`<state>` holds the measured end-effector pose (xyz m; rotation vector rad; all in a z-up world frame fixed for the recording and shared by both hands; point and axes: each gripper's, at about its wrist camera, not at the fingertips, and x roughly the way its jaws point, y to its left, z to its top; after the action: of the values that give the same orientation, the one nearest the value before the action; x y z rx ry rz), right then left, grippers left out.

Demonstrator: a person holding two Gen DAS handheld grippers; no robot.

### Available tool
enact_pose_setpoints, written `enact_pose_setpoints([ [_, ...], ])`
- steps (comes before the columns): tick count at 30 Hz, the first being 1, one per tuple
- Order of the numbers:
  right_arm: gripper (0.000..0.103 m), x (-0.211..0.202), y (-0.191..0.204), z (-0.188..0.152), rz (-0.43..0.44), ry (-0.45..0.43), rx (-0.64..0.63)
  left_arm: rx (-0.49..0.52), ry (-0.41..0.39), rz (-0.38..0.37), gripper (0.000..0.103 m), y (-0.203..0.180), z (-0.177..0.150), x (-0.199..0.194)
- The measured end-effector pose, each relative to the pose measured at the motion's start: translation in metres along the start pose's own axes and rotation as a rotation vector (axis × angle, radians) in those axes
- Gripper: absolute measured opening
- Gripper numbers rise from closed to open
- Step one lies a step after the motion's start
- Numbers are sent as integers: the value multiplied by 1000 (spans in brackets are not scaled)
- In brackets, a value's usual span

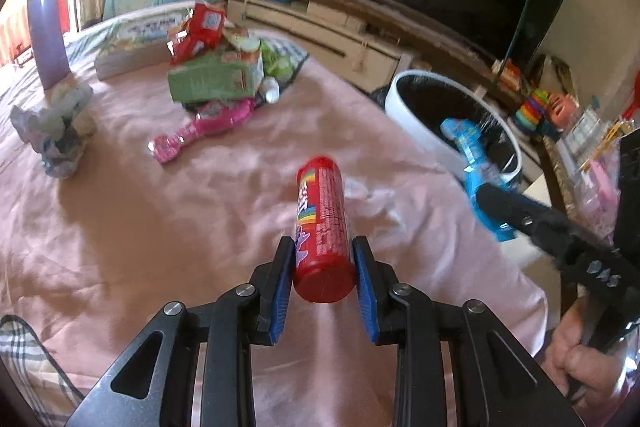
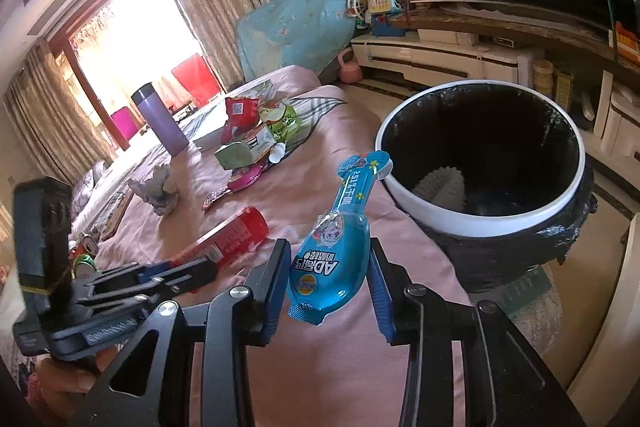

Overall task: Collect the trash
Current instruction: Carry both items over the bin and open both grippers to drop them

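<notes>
Red tube point(image 1: 323, 231) sits pinched in the left gripper point(image 1: 323, 259) — near the bin point(image 2: 484, 163). The right gripper point(image 2: 330, 277) squeezes a blue pouch point(image 2: 340, 239) right beside the bin's rim — both probably ready to drop in as trash.

The right hand-held gripper point(image 2: 330, 283) clamps a blue pouch point(image 2: 334, 259) between its blue pads, the pouch's neck reaching up toward the white rim of a black-lined bin point(image 2: 472, 223) just beside the pink-covered desk point(image 2: 320, 367). A pale spiky object lies inside the bin. At left, the left hand-held gripper point(image 2: 192, 267) grips a red tube point(image 2: 236, 237). Farther back on the desk sit crumpled tissue point(image 2: 158, 189), a pile of wrappers and cartons point(image 2: 256, 139), and a purple flask point(image 2: 160, 119).
</notes>
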<state>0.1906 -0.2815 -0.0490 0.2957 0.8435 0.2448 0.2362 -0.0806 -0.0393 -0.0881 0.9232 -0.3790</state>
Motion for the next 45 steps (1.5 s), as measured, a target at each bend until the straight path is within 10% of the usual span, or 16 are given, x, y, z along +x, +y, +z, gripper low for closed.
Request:
enact_pose_setpoints([
  [18,36,-11,-22,2,-2,-20,35,41,16,25,27,-27,22,37],
  [22,14,-13,-32,7,-5,-24,50,66,7,3,27,-40,27,36],
  [45,14,-27,-72,35,-67,-89,74,153,-38,-101,27,-90,82,49],
])
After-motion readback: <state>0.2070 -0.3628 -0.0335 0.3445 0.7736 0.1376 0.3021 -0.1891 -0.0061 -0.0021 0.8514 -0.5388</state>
